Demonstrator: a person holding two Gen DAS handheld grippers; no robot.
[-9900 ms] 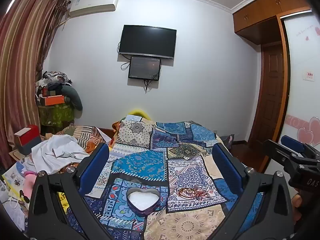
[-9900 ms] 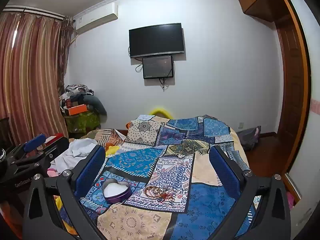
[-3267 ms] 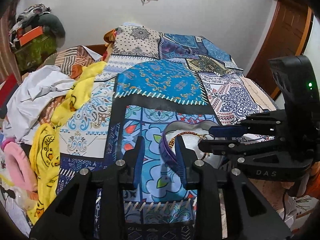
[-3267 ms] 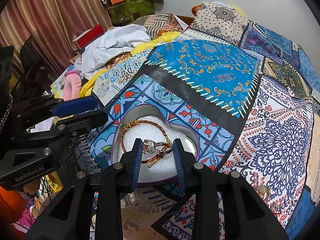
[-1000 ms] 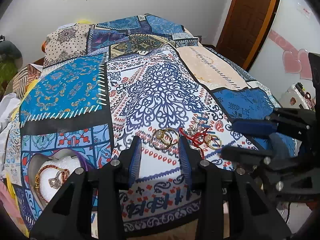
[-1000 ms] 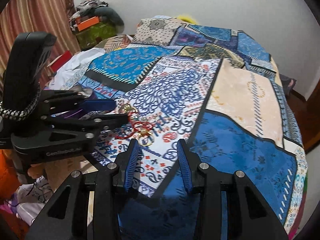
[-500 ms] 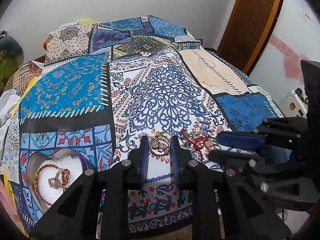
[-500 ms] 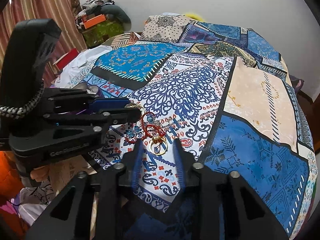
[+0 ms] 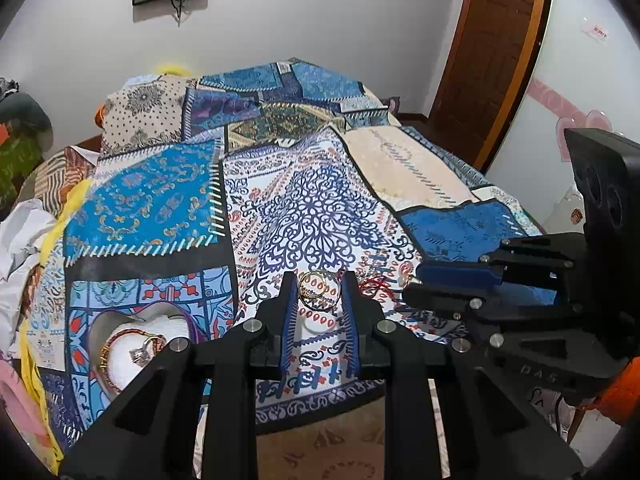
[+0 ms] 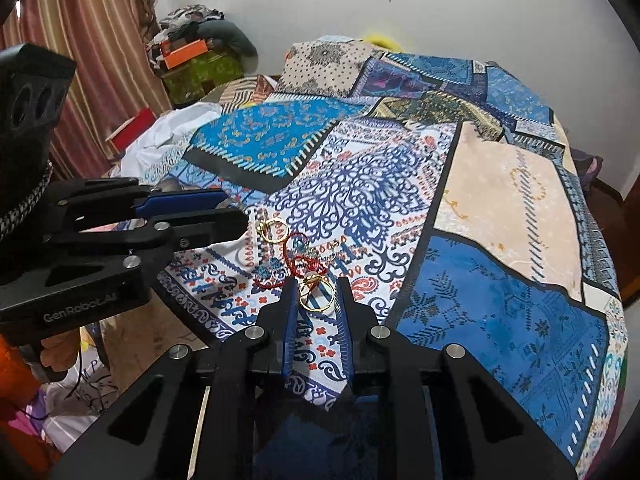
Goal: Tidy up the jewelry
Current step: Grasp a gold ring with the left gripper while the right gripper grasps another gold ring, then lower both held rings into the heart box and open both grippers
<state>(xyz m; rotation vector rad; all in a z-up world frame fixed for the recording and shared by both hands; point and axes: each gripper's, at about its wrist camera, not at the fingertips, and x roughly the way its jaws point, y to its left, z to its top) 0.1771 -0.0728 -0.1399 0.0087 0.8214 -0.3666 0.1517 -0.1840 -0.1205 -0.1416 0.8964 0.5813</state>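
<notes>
My left gripper is shut on a pair of gold hoop rings lying on the patterned bedspread; they also show in the right wrist view by the left gripper's tips. My right gripper is shut on another gold ring beside a red string bracelet. The heart-shaped purple box lies to the left with a red-gold bracelet and a ring inside. The right gripper appears at right in the left wrist view.
The bed's front edge is just under the grippers. White and yellow clothes lie along the bed's left side. A wooden door stands at the far right. A red box and curtain are at left.
Both grippers have closed further around the gold rings and moved slightly forward onto them. The box and its contents have not moved.
</notes>
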